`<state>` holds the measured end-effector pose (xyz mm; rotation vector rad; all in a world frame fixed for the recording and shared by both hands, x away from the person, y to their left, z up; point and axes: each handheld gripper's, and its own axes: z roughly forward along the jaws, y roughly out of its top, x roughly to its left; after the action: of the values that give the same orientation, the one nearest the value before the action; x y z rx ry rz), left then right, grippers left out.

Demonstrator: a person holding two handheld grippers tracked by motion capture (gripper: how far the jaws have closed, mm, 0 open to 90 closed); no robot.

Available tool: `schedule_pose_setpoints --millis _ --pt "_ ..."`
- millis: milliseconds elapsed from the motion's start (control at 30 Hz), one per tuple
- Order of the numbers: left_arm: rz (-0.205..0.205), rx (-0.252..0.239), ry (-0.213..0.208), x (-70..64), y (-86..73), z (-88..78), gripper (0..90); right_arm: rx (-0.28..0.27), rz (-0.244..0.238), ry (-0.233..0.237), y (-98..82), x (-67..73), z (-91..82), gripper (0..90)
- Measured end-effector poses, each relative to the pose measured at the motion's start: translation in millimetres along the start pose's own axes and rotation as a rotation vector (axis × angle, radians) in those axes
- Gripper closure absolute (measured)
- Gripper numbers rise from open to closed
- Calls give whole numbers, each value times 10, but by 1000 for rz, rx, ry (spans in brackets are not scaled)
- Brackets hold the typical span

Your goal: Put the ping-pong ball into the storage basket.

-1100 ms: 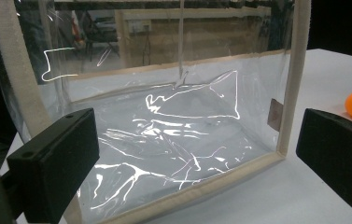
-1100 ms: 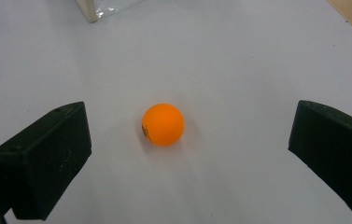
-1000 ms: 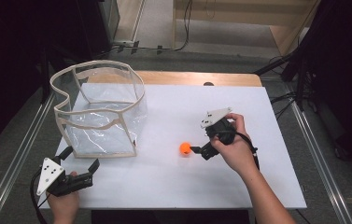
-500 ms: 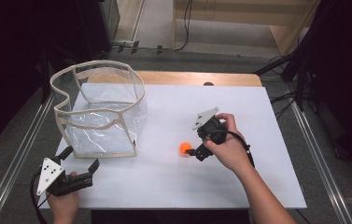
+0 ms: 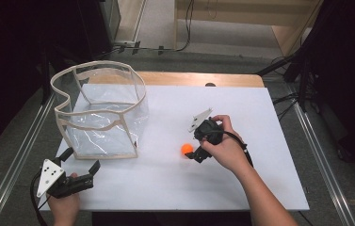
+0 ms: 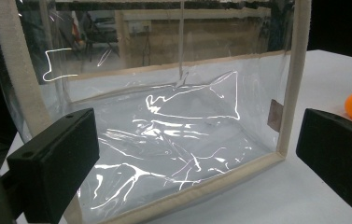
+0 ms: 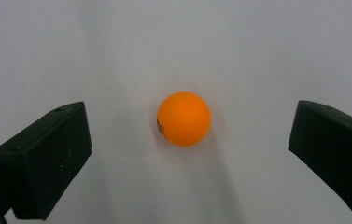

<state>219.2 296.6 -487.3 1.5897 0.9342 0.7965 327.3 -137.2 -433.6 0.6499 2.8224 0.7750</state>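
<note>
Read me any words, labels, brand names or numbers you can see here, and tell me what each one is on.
No text can be read.
Orange ball: a small dark print at its lower left edge, too small and blurred to read.
Clear bag: a small grey tag by its corner seam, nothing legible on it.

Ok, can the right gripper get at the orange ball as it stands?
Probably yes: the right gripper is open, the orange ball lies centred between its jaws on the white table, nothing between.

Both claws (image 5: pixel 80 162) (image 5: pixel 195 153) gape wide
</note>
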Motion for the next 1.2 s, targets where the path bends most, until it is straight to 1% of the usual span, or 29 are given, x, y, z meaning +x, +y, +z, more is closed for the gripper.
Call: schedule_pose_setpoints --millis 33,67,100,133,167,200,267,300,400,500,533,600,633,667,700,733,767,800,833,867,933,1033,1067,1100,1167,1200 --pt "-1 -1 0 0 0 0 0 21 9 0 9 9 18 0" --pt "-1 0 0 0 0 0 0 21 9 0 9 9 18 0" --pt "-1 0 0 0 0 0 1 24 -7 -2 14 0 31 0" --pt "0 0 0 1 0 0 1 21 -7 0 15 -1 47 0" --pt "0 0 0 0 0 0 0 30 -13 1 20 -5 56 0" --pt "1 0 0 0 0 1 1 38 -4 0 24 0 65 0" --pt "0 1 0 0 0 0 1 50 -6 0 31 -4 87 0" --pt "0 0 -1 1 0 0 1 53 -15 5 32 -13 101 0" --pt "-1 0 0 0 0 1 0 61 2 10 32 -17 135 0" --pt "-2 0 0 1 0 0 1 78 -11 17 27 -39 166 0" --pt "-2 0 0 1 0 1 1 83 2 18 26 -32 175 0" --pt "-2 0 -1 2 0 0 1 91 0 23 31 -38 192 0" --pt "-2 0 -1 1 0 0 1 91 -11 24 32 -44 201 0" --pt "-2 0 -1 2 0 0 1 101 0 22 37 -35 206 0" --pt "-2 0 -1 2 0 0 1 106 -10 26 41 -37 233 0" --pt "-2 0 -1 1 0 1 1 106 -10 26 41 -37 233 0" --pt "-2 0 -1 1 0 1 1 109 3 31 44 -27 246 0" --pt "-2 0 -1 1 0 0 1 125 -3 25 48 -33 249 0" --pt "-2 0 -1 2 0 0 1 117 -13 32 47 -46 277 0" --pt "-2 0 -1 2 0 0 1 117 -13 32 47 -46 277 0" --pt "-4 -1 -1 1 0 0 1 131 1 33 50 -45 286 0" --pt "-3 -1 -1 1 0 0 1 132 -11 47 51 -61 319 0" --pt "-3 -1 -1 2 0 0 1 142 -10 48 57 -59 323 8" --pt "-4 -1 -1 1 0 0 0 143 -3 46 58 -54 328 57" --pt "-2 0 -1 1 0 1 1 139 -9 50 61 -58 352 63" --pt "-2 0 -1 1 0 1 1 147 -3 43 64 -57 354 63"
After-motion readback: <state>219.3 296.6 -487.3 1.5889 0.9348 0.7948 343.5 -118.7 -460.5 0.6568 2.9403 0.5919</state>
